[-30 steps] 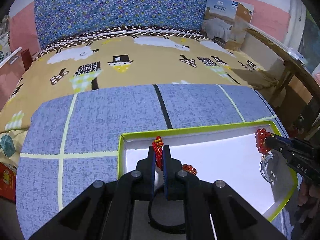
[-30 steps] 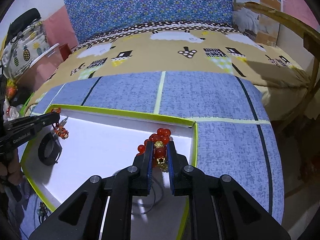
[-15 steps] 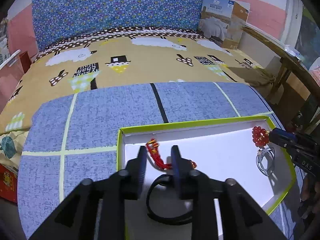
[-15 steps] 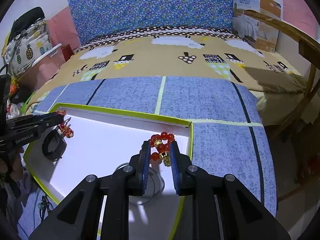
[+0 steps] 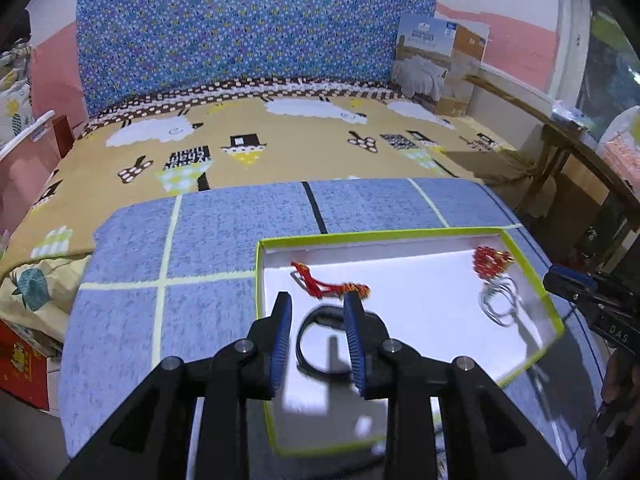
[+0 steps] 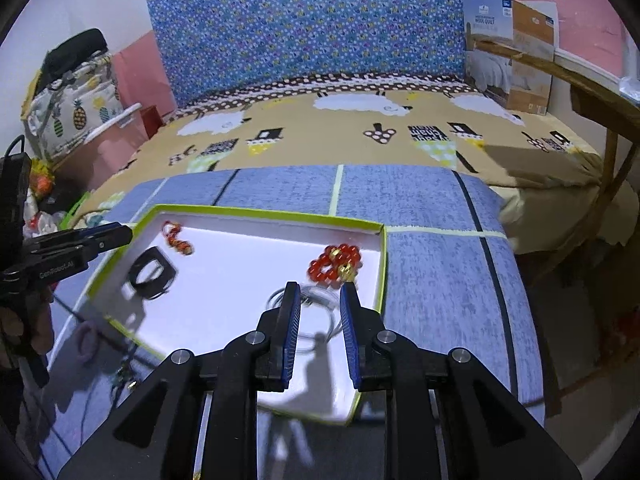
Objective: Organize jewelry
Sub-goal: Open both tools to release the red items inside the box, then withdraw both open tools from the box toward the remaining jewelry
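Currently, both hand-held grippers are being held above a shallow white tray with a lime-green rim (image 5: 532,276), which is lying on a blue grid-patterned mat (image 5: 208,252) spread over the bed. The left hand-held gripper (image 5: 318,308) is being kept partly open, with nothing gripped between its blue pads; a black band (image 5: 320,316) is showing through the gap, lying on the tray floor below. A red cord bracelet (image 5: 328,286) is lying just beyond the fingertips, near the tray's far left corner, untouched.

The right hand-held gripper (image 6: 319,300) is likewise being held partly open and empty. A red bead bracelet with gold beads (image 6: 335,264) is resting on the tray floor just beyond its fingertips, near the far right corner, and a thin silvery chain (image 6: 308,304) is lying coiled beneath the gap between the pads. No pad is seen pressing on either piece.

In the right wrist view, the black band (image 6: 150,272) and the red cord bracelet (image 6: 176,238) are seen at the tray's left end, well apart from the beads. A purple ring-shaped piece (image 6: 86,340) is lying on the mat outside the tray, beside its near left edge.
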The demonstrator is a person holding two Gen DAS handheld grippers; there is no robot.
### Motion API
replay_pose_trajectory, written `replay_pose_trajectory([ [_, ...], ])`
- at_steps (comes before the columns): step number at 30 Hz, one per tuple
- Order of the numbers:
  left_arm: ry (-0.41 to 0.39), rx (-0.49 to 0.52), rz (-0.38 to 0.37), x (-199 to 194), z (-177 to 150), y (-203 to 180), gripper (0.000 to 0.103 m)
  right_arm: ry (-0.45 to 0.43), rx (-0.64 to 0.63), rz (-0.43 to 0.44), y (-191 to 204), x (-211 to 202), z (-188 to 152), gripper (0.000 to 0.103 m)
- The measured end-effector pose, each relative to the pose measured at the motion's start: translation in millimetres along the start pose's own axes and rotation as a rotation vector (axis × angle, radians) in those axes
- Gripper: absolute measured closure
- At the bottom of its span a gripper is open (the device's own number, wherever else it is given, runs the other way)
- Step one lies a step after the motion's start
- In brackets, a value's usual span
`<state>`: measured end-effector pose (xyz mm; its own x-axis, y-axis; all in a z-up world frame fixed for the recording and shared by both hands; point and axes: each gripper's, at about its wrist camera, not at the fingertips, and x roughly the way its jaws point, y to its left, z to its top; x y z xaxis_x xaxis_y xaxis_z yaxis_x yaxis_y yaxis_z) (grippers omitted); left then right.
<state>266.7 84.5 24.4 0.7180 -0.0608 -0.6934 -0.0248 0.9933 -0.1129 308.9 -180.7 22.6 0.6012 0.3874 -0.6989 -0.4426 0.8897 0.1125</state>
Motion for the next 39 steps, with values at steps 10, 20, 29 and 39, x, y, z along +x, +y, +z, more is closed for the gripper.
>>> replay_pose_trajectory([
  [10, -0.088, 0.015, -0.026, -67, -48, -20, 0.075, -0.057, -0.021, 0.053, 25, -62, -46, 0.082],
  [20, -0.113, 0.033, -0.020, -108, -96, -32, 0.075, -0.093, -0.033, 0.079, 42, -104, -85, 0.082],
  [29, -0.131, 0.043, -0.015, -132, -128, -37, 0.075, -0.095, -0.048, 0.086, 58, -125, -121, 0.082],
  [39, -0.122, 0.033, -0.028, -139, -146, -35, 0.075, -0.074, -0.030, 0.089, 59, -130, -143, 0.082],
])
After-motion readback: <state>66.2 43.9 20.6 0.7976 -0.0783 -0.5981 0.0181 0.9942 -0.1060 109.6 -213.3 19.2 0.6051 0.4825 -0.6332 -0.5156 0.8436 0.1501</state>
